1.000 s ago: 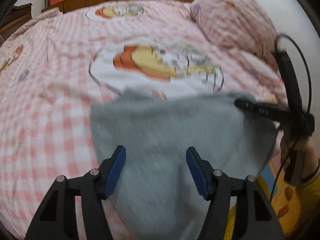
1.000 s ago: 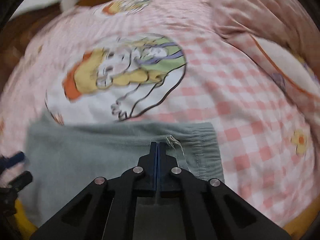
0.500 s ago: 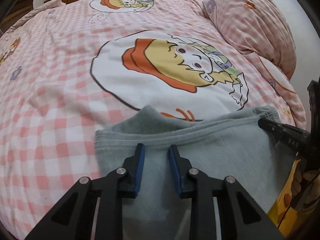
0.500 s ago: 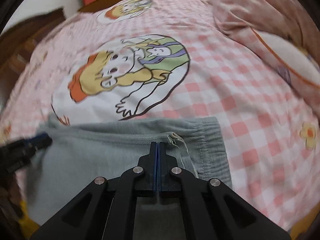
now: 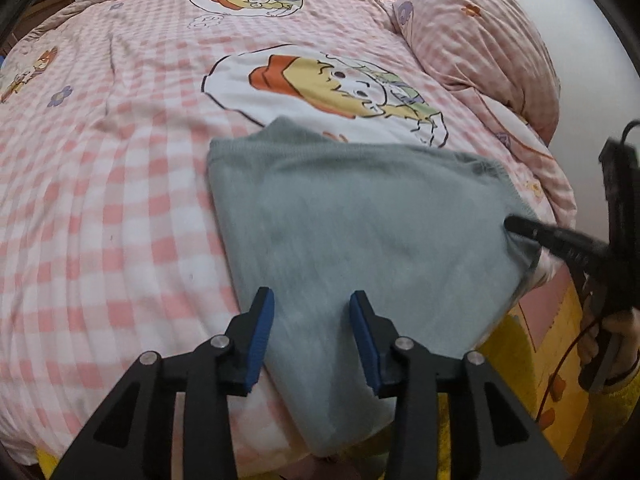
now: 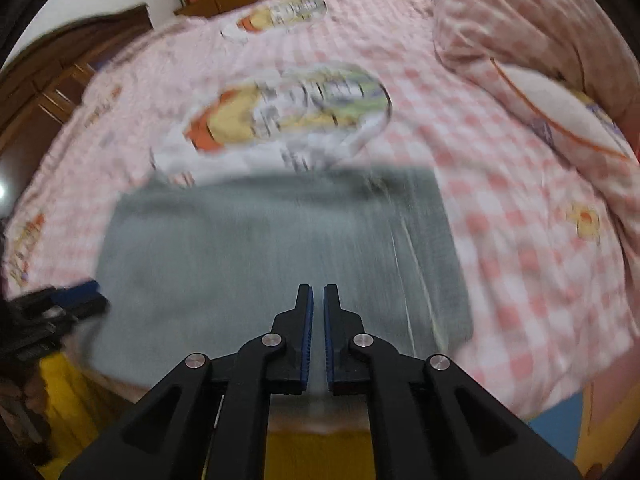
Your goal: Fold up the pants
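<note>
Pants (image 5: 360, 232), grey and soft, lie folded into a compact block at the near edge of the bed (image 5: 120, 200), partly over the cartoon print (image 5: 332, 88) on the pink checked cover and spilling a little past the mattress edge toward you. Your left gripper (image 5: 312, 312) hovers over the near end of the block with its jaws well apart and nothing between them. Your right gripper (image 6: 316, 304) sits over the middle of the cloth, jaws nearly together with just a slim gap, and no fabric visibly pinched; that view is smeared by motion, so treat it as likely free. By my read, you're between folds: a fold has been laid down and both tools are off the cloth. Next calls for picking one end of the block, getting both jaws onto the same edge through all layers, then carrying it across evenly so the stack doesn't skew or slide off the bed.
</note>
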